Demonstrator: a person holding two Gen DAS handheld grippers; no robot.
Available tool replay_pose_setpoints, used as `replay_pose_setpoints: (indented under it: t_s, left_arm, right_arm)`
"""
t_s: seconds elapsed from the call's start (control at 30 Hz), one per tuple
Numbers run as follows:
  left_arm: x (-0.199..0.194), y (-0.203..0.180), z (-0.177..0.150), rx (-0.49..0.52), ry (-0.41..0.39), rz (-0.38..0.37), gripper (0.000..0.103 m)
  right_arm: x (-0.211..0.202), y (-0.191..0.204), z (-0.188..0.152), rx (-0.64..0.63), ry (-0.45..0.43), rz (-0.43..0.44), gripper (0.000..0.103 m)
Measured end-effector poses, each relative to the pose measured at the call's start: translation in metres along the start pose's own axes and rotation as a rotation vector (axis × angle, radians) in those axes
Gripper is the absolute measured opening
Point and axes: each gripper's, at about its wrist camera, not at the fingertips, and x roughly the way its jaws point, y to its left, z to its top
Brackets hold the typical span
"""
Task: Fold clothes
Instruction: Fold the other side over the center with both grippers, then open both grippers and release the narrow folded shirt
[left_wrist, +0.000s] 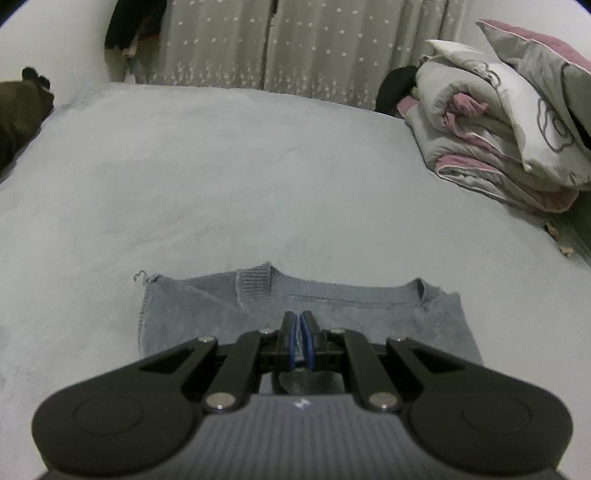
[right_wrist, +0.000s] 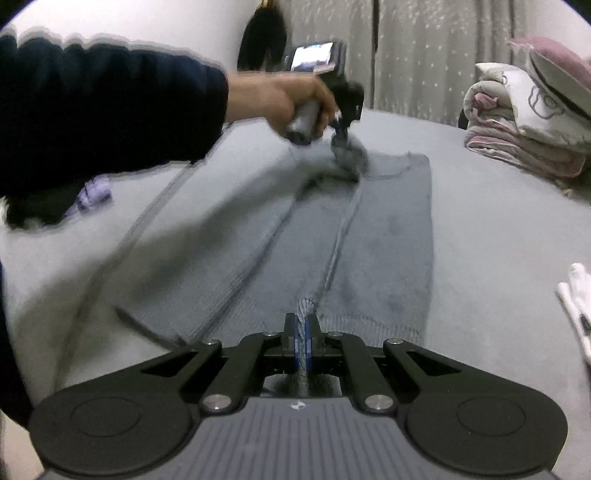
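A grey-blue knit sweater (left_wrist: 369, 314) lies flat on the pale bed, its ribbed neckline toward the far side in the left wrist view. My left gripper (left_wrist: 300, 319) is shut just behind the neckline with cloth pinched between its blue pads. In the right wrist view the sweater (right_wrist: 391, 236) stretches away lengthwise, its left part folded over the middle. My right gripper (right_wrist: 302, 323) is shut on the near hem, a strip of knit showing between the pads. At the far end a hand holds the left gripper (right_wrist: 345, 138), blurred, lifting a bunch of the sweater.
A folded grey-and-pink quilt with a pillow (left_wrist: 495, 122) sits at the bed's back right. Curtains (left_wrist: 295, 44) hang behind the bed. A dark garment (left_wrist: 18, 114) lies at the left edge. A purple cloth (right_wrist: 92, 195) and a white cloth (right_wrist: 578, 302) lie beside the sweater.
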Motion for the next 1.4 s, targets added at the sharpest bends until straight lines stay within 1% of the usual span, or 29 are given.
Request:
replay_pose_setpoints:
  t_s: [0.17, 0.2, 0.23, 0.27, 0.3, 0.4, 0.47, 0.57, 0.6, 0.67, 0.7, 0.77, 0.8, 0.87, 0.9, 0.93, 0.97, 1.0, 1.03, 1.07, 1.1, 1.17, 1.23, 1.33, 1.4]
  left_arm:
    - [0.0, 0.012, 0.0, -0.007, -0.001, 0.044, 0.008]
    - [-0.003, 0.016, 0.001, -0.007, -0.008, 0.049, 0.009]
    - [-0.006, 0.02, 0.001, -0.014, -0.013, 0.049, 0.013]
    - [-0.009, 0.025, 0.002, -0.028, -0.014, 0.047, 0.029]
    - [-0.013, 0.03, 0.002, -0.044, -0.016, 0.047, 0.042]
    - [-0.034, 0.044, -0.002, -0.064, -0.028, 0.025, 0.042]
    - [-0.052, 0.053, -0.011, -0.065, -0.011, -0.001, 0.042]
    - [-0.091, 0.07, -0.039, -0.065, 0.017, -0.042, 0.045]
    - [-0.104, 0.077, -0.052, -0.063, 0.033, -0.048, 0.046]
    - [-0.128, 0.089, -0.078, -0.061, 0.067, -0.059, 0.047]
    - [-0.141, 0.097, -0.092, -0.07, 0.088, -0.066, 0.047]
    - [-0.164, 0.11, -0.118, -0.092, 0.122, -0.081, 0.048]
    - [-0.175, 0.116, -0.13, -0.108, 0.129, -0.091, 0.05]
    - [-0.191, 0.121, -0.146, -0.119, 0.15, -0.117, 0.051]
    - [-0.198, 0.123, -0.153, -0.123, 0.157, -0.127, 0.054]
    - [-0.203, 0.123, -0.157, -0.116, 0.155, -0.127, 0.056]
    - [-0.208, 0.123, -0.16, -0.108, 0.152, -0.125, 0.058]
    - [-0.212, 0.122, -0.161, -0.096, 0.148, -0.117, 0.06]
    - [-0.214, 0.123, -0.16, -0.09, 0.13, -0.109, 0.063]
    - [-0.217, 0.123, -0.159, -0.083, 0.113, -0.101, 0.068]
    - [-0.219, 0.124, -0.158, -0.077, 0.098, -0.093, 0.071]
    - [-0.216, 0.124, -0.155, -0.067, 0.098, -0.075, 0.071]
    - [-0.213, 0.126, -0.153, -0.071, 0.098, -0.069, 0.071]
    - [-0.206, 0.131, -0.148, -0.081, 0.115, -0.058, 0.071]
    - [-0.202, 0.14, -0.144, -0.124, 0.129, -0.06, 0.071]
  right_arm:
    - [0.001, 0.002, -0.002, -0.011, 0.012, 0.015, 0.007]
    - [0.002, 0.001, -0.003, -0.01, 0.02, 0.018, 0.008]
    - [0.003, 0.002, -0.003, -0.014, 0.027, 0.025, 0.009]
    - [0.003, 0.005, -0.004, -0.02, 0.028, 0.028, 0.01]
    - [0.003, 0.007, -0.004, -0.03, 0.027, 0.031, 0.012]
    - [0.004, 0.007, -0.003, -0.022, 0.026, 0.07, 0.013]
    - [0.003, 0.006, -0.003, -0.005, 0.026, 0.094, 0.013]
    - [0.001, 0.006, -0.001, 0.009, 0.02, 0.142, 0.014]
    - [-0.001, 0.008, 0.0, 0.007, 0.013, 0.144, 0.014]
    - [-0.004, 0.008, 0.001, 0.014, -0.007, 0.135, 0.014]
    - [-0.005, 0.005, 0.003, 0.042, -0.025, 0.122, 0.015]
    - [-0.008, -0.005, 0.005, 0.119, -0.058, 0.107, 0.015]
    - [-0.009, -0.011, 0.006, 0.165, -0.072, 0.102, 0.016]
    - [-0.008, -0.025, 0.007, 0.252, -0.086, 0.077, 0.018]
    - [-0.006, -0.029, 0.007, 0.273, -0.082, 0.057, 0.02]
    - [-0.002, -0.032, 0.007, 0.28, -0.07, 0.031, 0.023]
    - [0.001, -0.034, 0.007, 0.289, -0.058, 0.008, 0.029]
    - [0.004, -0.036, 0.005, 0.306, -0.047, 0.003, 0.031]
    - [0.007, -0.037, 0.004, 0.323, -0.037, -0.001, 0.031]
    - [0.009, -0.039, 0.003, 0.341, -0.028, -0.003, 0.031]
    - [0.01, -0.043, 0.003, 0.368, -0.031, 0.013, 0.031]
    - [0.012, -0.05, 0.003, 0.416, -0.038, 0.044, 0.031]
    - [0.022, -0.054, 0.021, 0.389, -0.05, 0.051, 0.032]
    - [0.038, -0.058, 0.046, 0.35, -0.07, 0.061, 0.036]
    - [0.048, -0.061, 0.063, 0.323, -0.082, 0.068, 0.036]
